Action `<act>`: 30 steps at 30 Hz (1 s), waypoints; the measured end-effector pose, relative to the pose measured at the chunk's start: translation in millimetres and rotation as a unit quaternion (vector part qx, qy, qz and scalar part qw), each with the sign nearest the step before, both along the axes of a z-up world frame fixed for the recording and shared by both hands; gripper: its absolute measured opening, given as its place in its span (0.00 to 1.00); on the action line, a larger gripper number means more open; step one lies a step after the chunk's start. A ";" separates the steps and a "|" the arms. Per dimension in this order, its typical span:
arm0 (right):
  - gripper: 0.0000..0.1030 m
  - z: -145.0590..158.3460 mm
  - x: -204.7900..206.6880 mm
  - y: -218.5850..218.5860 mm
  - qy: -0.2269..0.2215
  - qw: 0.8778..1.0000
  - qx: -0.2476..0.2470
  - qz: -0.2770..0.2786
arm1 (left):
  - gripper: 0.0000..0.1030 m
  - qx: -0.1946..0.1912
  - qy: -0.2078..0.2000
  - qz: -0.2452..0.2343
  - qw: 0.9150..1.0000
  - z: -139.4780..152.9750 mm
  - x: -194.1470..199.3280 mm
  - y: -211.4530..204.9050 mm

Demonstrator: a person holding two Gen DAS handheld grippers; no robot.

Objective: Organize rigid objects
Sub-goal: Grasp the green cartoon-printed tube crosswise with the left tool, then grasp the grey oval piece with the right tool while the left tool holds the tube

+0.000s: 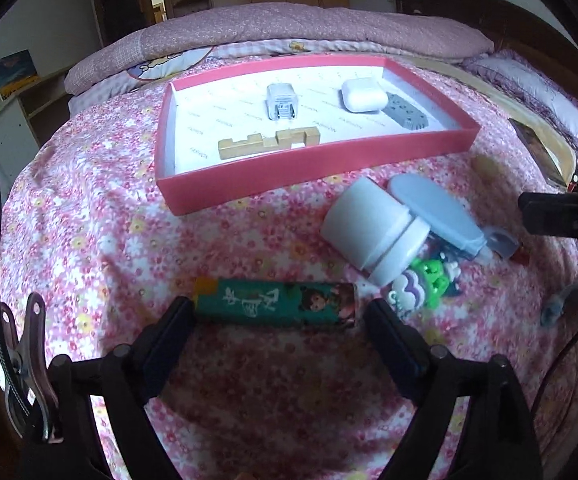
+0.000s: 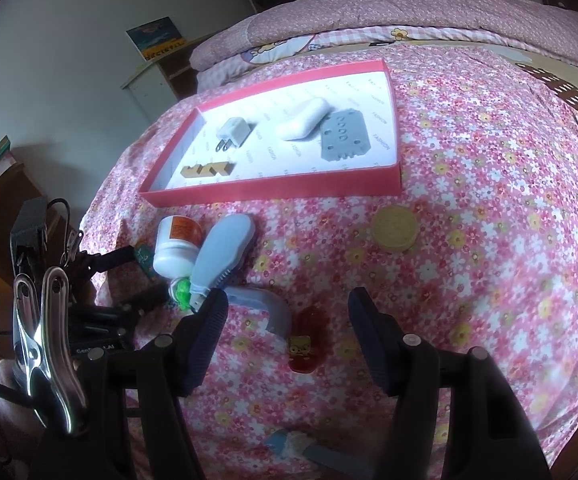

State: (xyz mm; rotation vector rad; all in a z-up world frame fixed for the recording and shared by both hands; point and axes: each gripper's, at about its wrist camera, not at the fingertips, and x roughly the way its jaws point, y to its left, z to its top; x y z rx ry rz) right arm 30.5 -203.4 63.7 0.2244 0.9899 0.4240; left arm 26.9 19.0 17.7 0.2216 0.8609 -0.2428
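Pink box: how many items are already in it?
4. In the pink box: white charger mid-back, white case back right, grey perforated block right of the case, wooden puzzle piece at the front. Nothing looks hidden.

Green printed tube: lying on its side, crosswise between the spread jaws of the left gripper, ends near each fingertip. White bottle, tipped on its side, just beyond the right jaw, touching a blue oval case. Pink tray farther ahead, holding white charger, white case, grey block, wooden pieces.
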 end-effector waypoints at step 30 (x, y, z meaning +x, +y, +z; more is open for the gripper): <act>0.62 6.5 12.1 63.4 -0.016 0.997 -0.056 0.057 | 0.82 -0.070 -0.008 0.075 0.995 8.3 -9.9 30.5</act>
